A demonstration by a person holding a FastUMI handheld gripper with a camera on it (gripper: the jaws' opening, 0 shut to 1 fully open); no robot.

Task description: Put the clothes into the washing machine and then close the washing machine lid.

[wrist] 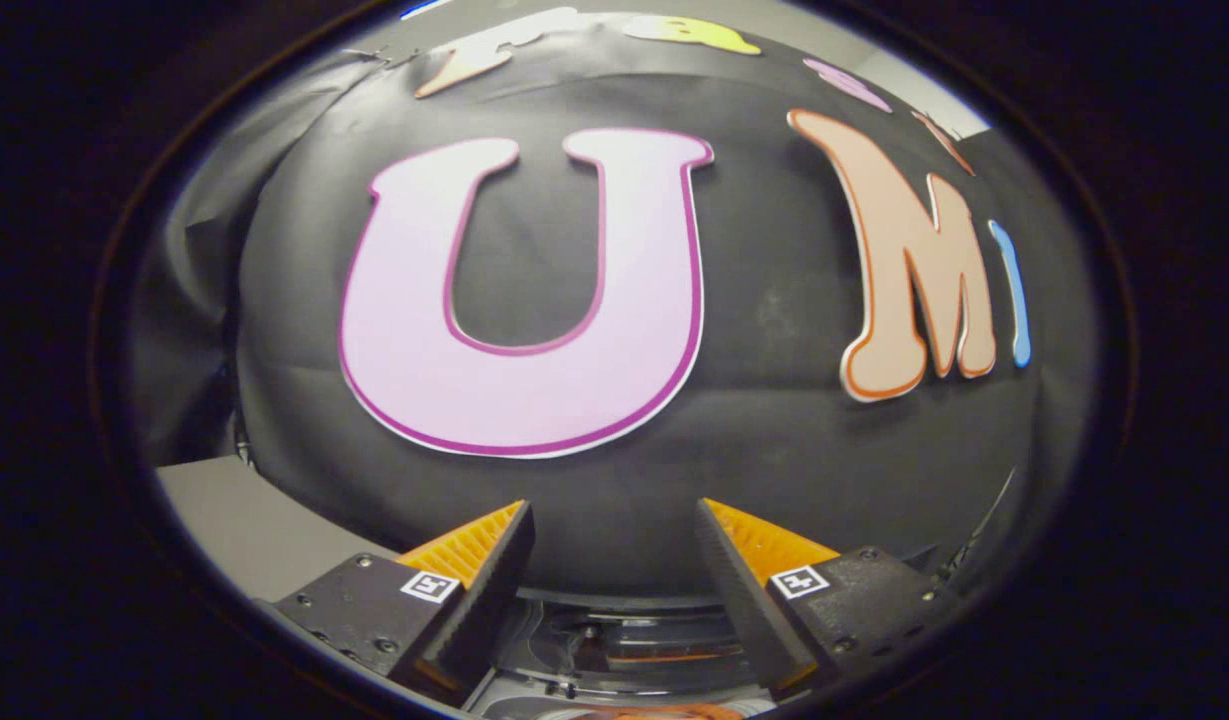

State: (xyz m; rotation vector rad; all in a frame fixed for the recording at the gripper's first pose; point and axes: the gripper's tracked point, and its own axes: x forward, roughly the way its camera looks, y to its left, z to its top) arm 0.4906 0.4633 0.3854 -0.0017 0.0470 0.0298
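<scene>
Fingers (494,560) spread wide, gripper (614,520) holding nothing, pointed at the booth wall; washing machine (624,640) rim sits just below, so I'd tip down before reaching for clothes.

We see the booth's black cloth wall (754,440) ahead, hanging with creases and folds along one side (the cloth there looks looser, not stretched flat). Below that looser side we make out a pale grey flat surface (239,530) running under the cloth's lower edge.

Grey surface (244,530) beside the black cloth wall (774,440), seemingly bare.
</scene>
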